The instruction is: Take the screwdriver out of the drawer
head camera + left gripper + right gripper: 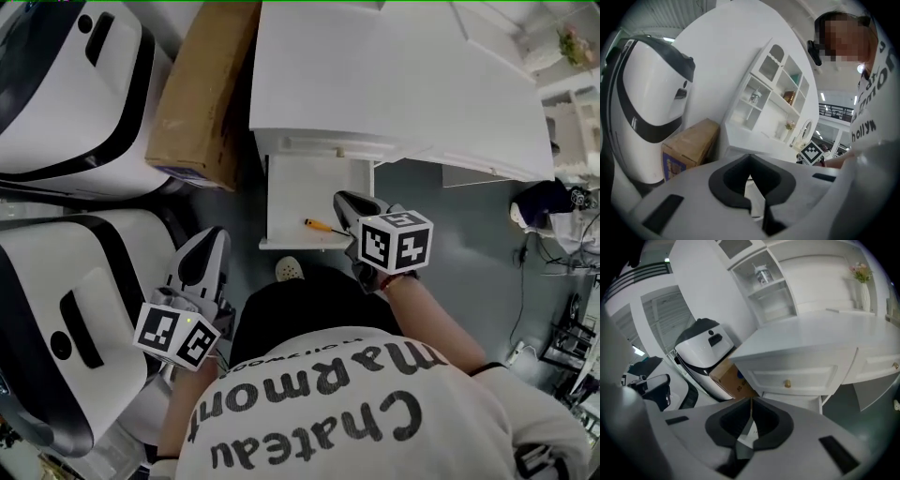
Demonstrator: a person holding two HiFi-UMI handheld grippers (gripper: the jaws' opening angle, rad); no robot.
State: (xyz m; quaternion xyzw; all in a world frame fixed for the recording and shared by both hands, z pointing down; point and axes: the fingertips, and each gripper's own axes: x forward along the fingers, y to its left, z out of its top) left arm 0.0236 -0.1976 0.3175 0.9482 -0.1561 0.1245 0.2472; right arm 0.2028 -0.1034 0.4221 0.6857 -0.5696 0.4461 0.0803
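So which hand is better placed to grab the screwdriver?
The right. The right gripper is at the open drawer, close to the screwdriver; the left gripper is off to the side.

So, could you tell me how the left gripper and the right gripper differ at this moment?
The right gripper hovers at the front corner of the open drawer, close to the screwdriver; the left gripper hangs apart, beside the white machine. The right gripper's view faces that drawer; the left gripper's takes in the cardboard box. Both have jaws shut, with nothing between them.
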